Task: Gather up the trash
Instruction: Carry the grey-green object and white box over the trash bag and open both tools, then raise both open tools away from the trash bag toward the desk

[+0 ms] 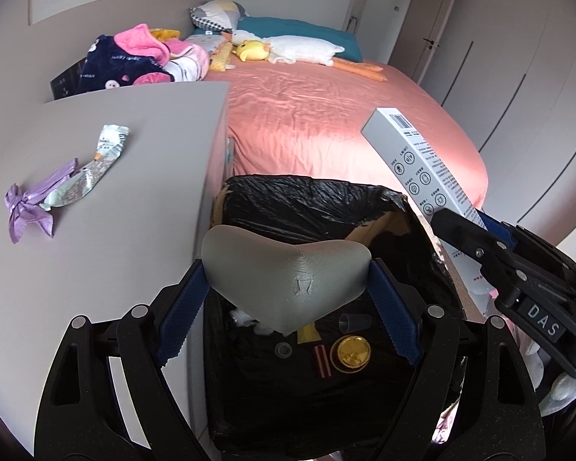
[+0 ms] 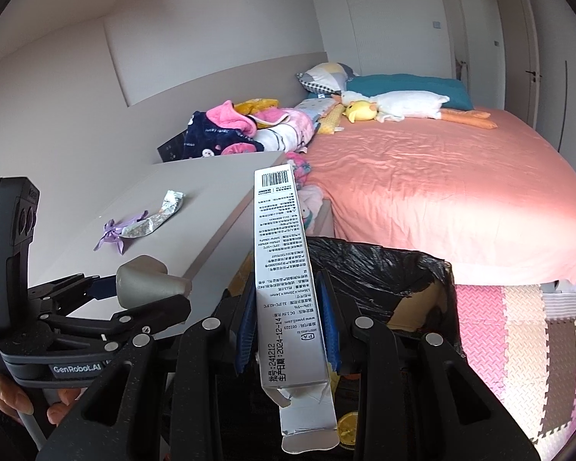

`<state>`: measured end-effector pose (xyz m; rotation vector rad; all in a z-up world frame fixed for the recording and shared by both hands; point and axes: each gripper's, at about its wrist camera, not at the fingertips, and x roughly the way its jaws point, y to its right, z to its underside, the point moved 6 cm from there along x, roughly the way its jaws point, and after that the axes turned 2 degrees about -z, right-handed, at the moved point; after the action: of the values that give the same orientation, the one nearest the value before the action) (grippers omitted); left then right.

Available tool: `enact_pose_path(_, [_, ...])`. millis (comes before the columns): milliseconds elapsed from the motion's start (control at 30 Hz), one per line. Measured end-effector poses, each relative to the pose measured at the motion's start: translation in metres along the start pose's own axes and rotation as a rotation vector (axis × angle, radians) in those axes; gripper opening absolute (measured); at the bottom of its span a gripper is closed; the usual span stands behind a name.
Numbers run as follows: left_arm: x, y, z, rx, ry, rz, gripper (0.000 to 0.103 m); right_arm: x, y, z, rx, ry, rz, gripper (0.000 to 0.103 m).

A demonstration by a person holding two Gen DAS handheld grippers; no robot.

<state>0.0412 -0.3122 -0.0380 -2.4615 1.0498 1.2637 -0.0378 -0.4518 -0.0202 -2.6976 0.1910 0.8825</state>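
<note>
My left gripper [image 1: 288, 288] is shut on a grey rubbery corner piece [image 1: 288, 272] and holds it over the black-lined trash box [image 1: 311, 199]. It also shows in the right wrist view [image 2: 142, 280]. My right gripper [image 2: 288, 326] is shut on a long white carton [image 2: 284, 269] with a barcode, held upright beside the trash box [image 2: 384, 265]; the carton shows in the left wrist view [image 1: 422, 176]. A crumpled silver wrapper [image 1: 92, 169] and a purple ribbon wrapper [image 1: 30, 207] lie on the grey tabletop [image 1: 134, 134].
The trash box holds a gold lid [image 1: 353, 351], a small cup and bits of paper. A bed with a pink sheet [image 1: 326, 115] lies behind, with plush toys, pillows and clothes [image 1: 142, 57]. Foam floor mats [image 2: 526, 326] lie at right.
</note>
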Motion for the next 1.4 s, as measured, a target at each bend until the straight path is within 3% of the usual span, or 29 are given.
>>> enact_pose_path(533, [0.013, 0.024, 0.004, 0.063, -0.046, 0.044, 0.083, -0.004, 0.031, 0.003, 0.057, 0.003, 0.065, 0.032])
enact_pose_path(633, [0.018, 0.029, 0.010, 0.120, -0.076, 0.003, 0.098, -0.009, 0.040, -0.002, 0.086, 0.032, 0.090, 0.062])
enact_pose_path(733, [0.020, 0.027, 0.010, 0.126, -0.074, -0.027, 0.098, -0.016, 0.046, -0.007, 0.090, 0.072, 0.136, 0.080])
enact_pose_path(1000, [0.013, 0.011, 0.004, 0.054, -0.052, -0.020, 0.098, -0.018, 0.049, -0.009, 0.092, 0.076, 0.135, 0.080])
enact_pose_path(1400, [0.011, 0.000, 0.006, 0.030, -0.058, -0.022, 0.098, -0.008, 0.041, -0.007, 0.089, 0.048, 0.108, 0.080])
